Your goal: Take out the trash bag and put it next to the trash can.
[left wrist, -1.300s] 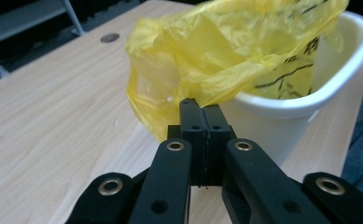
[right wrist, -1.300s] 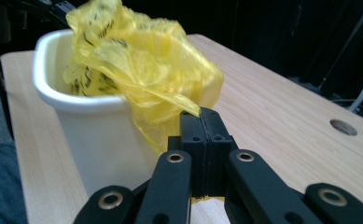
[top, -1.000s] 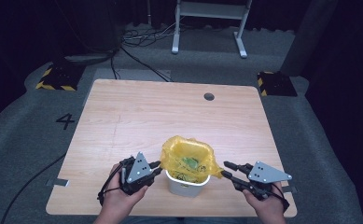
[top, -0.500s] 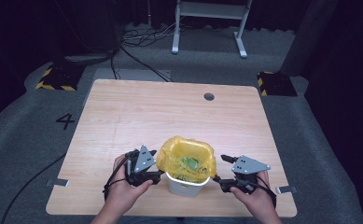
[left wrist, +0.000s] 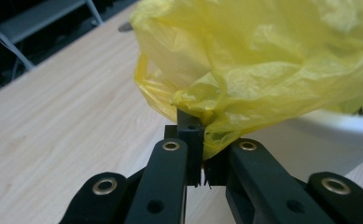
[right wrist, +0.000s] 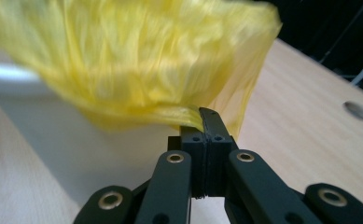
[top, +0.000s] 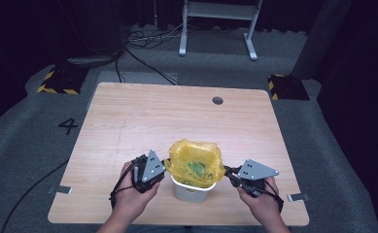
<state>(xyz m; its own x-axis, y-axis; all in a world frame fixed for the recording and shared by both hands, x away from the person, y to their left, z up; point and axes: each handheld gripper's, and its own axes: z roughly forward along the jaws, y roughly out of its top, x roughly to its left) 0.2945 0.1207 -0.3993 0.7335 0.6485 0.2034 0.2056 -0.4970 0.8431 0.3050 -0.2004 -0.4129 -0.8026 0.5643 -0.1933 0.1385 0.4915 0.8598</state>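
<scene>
As both tongs pinch it, the yellow bag [top: 195,162] sits between them.

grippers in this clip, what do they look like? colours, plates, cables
Both alike: the left gripper and right gripper have black bodies, each topped by a grey three-cornered plate with small dark holes. Black linkage jaws carry brass-coloured rivets. A black cable trails from each. No sleeves show on the forearms.
</scene>
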